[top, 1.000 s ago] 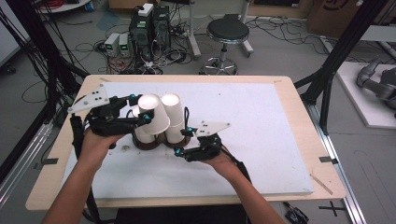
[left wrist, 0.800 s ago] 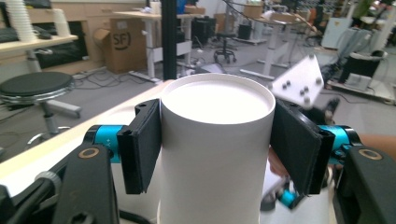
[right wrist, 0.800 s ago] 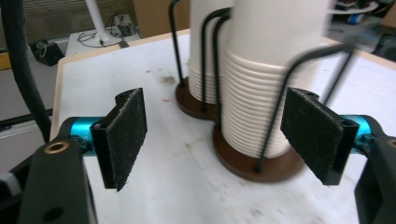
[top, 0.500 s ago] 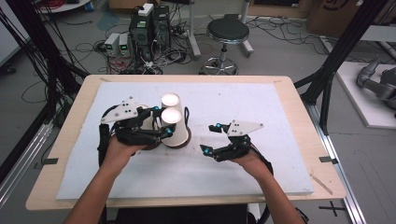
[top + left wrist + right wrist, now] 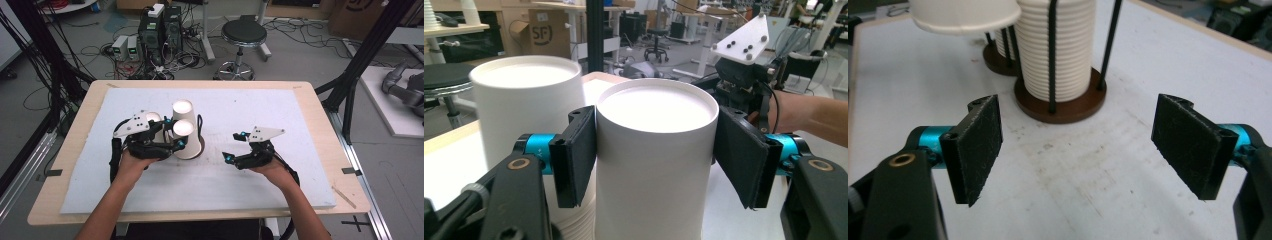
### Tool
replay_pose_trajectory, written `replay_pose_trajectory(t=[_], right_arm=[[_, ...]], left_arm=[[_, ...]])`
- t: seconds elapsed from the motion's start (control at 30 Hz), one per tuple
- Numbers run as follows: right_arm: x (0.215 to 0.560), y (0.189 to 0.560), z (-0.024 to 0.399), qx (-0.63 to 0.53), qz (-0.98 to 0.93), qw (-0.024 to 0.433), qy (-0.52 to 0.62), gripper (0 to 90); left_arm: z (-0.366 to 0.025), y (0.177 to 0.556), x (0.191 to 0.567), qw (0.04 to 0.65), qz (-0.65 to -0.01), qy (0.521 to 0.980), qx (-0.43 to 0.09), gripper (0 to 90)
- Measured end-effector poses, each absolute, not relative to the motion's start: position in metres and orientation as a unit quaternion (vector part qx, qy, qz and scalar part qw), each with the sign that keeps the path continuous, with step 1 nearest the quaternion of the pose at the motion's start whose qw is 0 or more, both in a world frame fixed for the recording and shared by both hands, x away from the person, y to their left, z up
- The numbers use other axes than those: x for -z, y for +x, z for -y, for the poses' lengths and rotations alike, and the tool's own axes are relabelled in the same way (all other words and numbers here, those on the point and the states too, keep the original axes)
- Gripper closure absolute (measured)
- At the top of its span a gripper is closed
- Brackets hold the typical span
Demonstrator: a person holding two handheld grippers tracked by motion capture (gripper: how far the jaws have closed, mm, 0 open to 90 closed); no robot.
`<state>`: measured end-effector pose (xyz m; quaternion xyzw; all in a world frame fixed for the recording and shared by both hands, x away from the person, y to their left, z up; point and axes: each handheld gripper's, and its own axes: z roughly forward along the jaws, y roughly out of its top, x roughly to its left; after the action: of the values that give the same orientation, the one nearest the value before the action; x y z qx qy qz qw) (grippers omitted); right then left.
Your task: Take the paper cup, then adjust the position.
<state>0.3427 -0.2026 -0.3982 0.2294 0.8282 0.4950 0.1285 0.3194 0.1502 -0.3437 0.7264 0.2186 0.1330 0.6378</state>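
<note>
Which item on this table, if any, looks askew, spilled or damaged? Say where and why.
Nothing looks spilled or damaged. The one oddity is the white cup clamped in the left gripper: it is held off the cup stacks, which stand upright in their wire holders. The right gripper is open and holds nothing.

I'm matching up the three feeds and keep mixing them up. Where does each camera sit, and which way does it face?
High view: above the person's side, looking forward and down on the table; both forearms, left gripper, right gripper.
Left gripper view: rides the left gripper, looking level along jaws clamping the paper cup; far hand behind.
Right gripper view: rides the right gripper, looking down past open jaws at the cup stack.
Shared: the held cup appears in all three.
</note>
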Motion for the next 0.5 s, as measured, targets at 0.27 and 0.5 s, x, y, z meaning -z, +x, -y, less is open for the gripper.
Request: replay_pose_trajectory(t=[0.27, 0.5], right_arm=[[0.395, 0.339, 0.202, -0.5, -0.827, 0.133, 0.22, 21.0], [0.392, 0.332, 0.199, -0.521, -0.824, 0.12, 0.19, 20.9]], left_arm=[[-0.148, 0.317, 0.344, 0.637, -0.217, 0.727, -0.139, 35.2], [-0.143, 0.317, 0.344, 0.636, -0.21, 0.73, -0.136, 35.2]])
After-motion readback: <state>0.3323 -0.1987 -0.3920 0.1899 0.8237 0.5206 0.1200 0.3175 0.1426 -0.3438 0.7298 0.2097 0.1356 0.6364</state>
